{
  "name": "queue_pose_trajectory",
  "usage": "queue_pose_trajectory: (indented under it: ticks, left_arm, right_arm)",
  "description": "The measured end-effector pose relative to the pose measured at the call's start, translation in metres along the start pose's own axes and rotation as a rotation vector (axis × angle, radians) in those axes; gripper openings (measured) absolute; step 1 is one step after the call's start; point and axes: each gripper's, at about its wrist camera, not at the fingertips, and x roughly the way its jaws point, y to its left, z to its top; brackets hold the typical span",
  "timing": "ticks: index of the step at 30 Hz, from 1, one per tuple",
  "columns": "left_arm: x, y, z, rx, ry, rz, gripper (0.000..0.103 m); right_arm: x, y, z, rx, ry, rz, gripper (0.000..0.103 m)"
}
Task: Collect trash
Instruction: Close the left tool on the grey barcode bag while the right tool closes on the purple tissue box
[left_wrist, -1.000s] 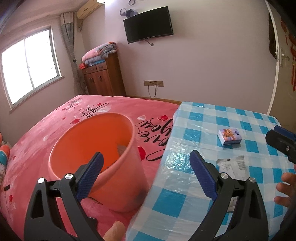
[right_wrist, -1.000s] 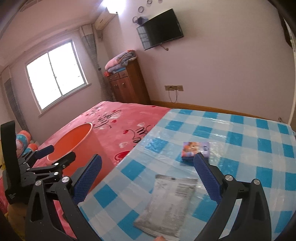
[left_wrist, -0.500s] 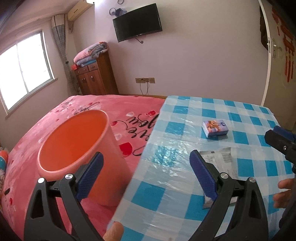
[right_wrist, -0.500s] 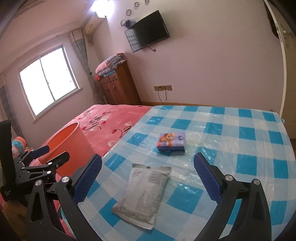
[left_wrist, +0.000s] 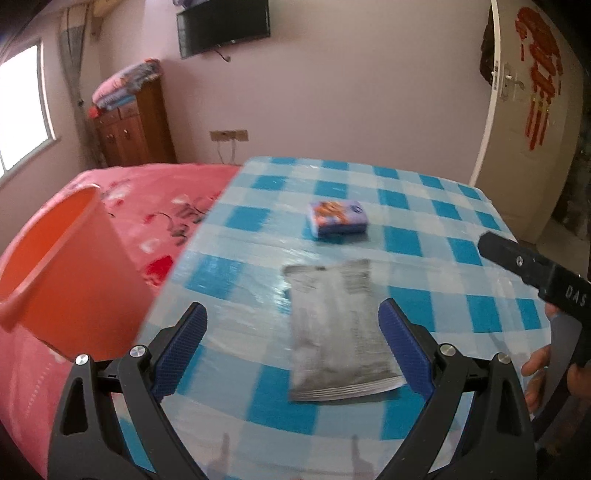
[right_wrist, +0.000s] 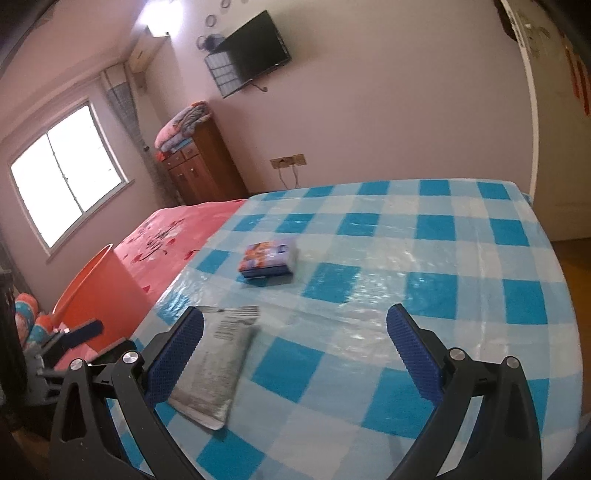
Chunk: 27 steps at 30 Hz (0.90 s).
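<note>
A flat silver foil packet (left_wrist: 338, 325) lies on the blue-and-white checked table (left_wrist: 424, 236). A small blue tissue pack (left_wrist: 338, 218) lies beyond it. My left gripper (left_wrist: 291, 345) is open and empty, just above the near end of the silver packet. My right gripper (right_wrist: 293, 350) is open and empty over the table, with the silver packet (right_wrist: 218, 365) by its left finger and the tissue pack (right_wrist: 269, 256) farther ahead. An orange bin (left_wrist: 62, 273) stands left of the table; it also shows in the right wrist view (right_wrist: 98, 295).
A bed with a pink cover (left_wrist: 155, 192) lies left of the table behind the bin. A wooden cabinet (left_wrist: 133, 129) with folded blankets stands by the far wall. A door (left_wrist: 528, 122) is at the far right. The right gripper's body (left_wrist: 535, 273) reaches in from the right.
My left gripper has swung right from the orange bin to over the silver packet. My right gripper has shifted right, so the packet now sits by its left finger.
</note>
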Motion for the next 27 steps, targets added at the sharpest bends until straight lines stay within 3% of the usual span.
queue_pose_trajectory:
  ticks: [7,17,27]
  left_arm:
    - [0.034,-0.028,-0.008,0.032,0.081,-0.005,0.094]
    - [0.072,-0.035,-0.008,0.063,0.184,0.035,0.094]
    - [0.080,-0.033,-0.003,0.050,0.191,0.023,0.094]
  right_arm:
    - [0.013,-0.020,0.004,0.000,0.052,-0.034,0.098]
    - [0.047,-0.028,0.020,-0.033,0.120,-0.073,0.098]
    - [0.079,-0.030,0.038,-0.009,0.161,-0.036,0.098]
